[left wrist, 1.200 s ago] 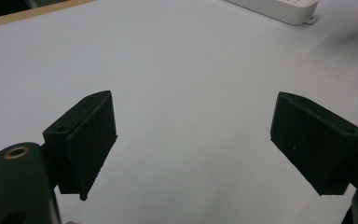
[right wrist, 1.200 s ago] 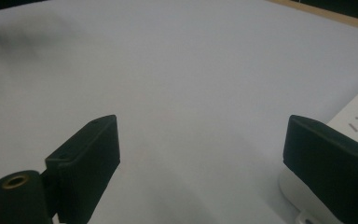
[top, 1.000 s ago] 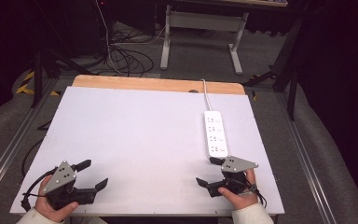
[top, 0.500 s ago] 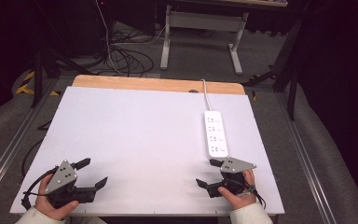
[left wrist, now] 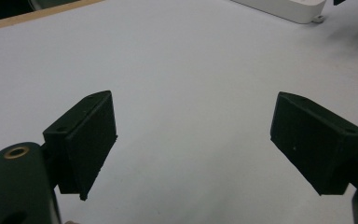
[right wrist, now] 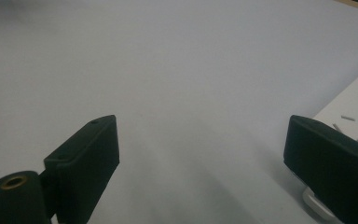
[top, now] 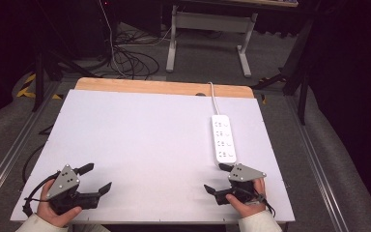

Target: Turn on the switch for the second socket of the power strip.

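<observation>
Counter [top: 140,140] surface is white, with a wooden strip at the far edge. We see the left tool [top: 94,178] near the front left corner, held by a hand [top: 53,212], its jaws spread wide with nothing between them. The right tool [top: 216,179] is near the front right, held by the other hand [top: 246,200], also released and holding nothing. The white power strip [top: 222,141] lies flat on the right side of the counter, just beyond the right tool; its cord runs to the far edge.
</observation>
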The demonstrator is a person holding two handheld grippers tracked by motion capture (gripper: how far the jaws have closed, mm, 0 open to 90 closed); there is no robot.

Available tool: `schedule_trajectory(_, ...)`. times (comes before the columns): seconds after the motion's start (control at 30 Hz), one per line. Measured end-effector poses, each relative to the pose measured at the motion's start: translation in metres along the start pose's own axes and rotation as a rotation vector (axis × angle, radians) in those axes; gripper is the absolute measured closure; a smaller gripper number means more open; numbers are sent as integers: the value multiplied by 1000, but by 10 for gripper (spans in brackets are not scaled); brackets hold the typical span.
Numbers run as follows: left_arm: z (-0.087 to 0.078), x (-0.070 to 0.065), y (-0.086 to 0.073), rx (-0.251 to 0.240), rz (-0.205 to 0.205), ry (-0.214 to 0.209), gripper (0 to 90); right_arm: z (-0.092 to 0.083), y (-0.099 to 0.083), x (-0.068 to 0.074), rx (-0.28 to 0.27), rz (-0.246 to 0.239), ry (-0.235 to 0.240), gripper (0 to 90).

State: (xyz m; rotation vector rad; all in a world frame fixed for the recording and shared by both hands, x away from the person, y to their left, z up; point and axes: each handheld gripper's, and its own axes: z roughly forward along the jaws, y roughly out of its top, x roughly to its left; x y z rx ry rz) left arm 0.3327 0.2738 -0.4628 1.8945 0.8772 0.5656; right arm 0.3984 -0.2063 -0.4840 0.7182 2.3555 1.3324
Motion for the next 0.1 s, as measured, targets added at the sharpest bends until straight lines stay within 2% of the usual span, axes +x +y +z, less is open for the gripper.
schedule_trajectory(0.1, 0, 0, 0, 5, 10, 6, 151, -2, 0, 0, -10, 4, -4, 110)
